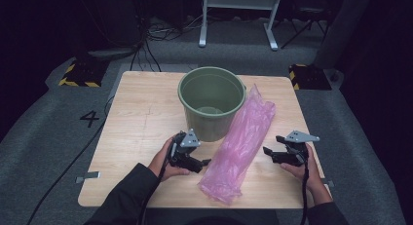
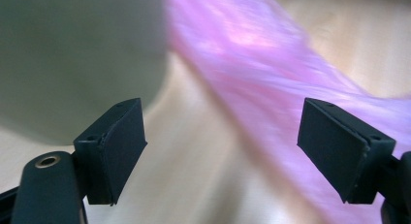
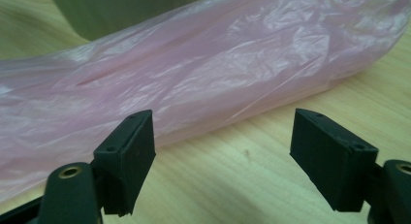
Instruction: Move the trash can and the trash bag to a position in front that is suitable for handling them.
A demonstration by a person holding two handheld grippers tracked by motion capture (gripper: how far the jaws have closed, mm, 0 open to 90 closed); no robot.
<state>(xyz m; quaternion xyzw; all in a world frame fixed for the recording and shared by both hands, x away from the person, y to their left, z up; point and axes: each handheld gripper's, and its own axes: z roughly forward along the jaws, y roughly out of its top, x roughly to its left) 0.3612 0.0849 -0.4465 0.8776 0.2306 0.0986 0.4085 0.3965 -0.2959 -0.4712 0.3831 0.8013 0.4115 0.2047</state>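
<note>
From above, the pink bag is seen lying lengthwise beside the green bucket on the tabletop, flanked by left gripper, nearer, and right gripper. In the left gripper view, the bag is framed ahead-right, fingers parted, empty. In the right gripper view, fingers are held apart, bag stretched crosswise ahead.

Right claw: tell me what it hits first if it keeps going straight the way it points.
Most likely the pink plastic bag. The right claw, open and empty, points across bare table at the bag's side; the green bucket stands behind it.
</note>
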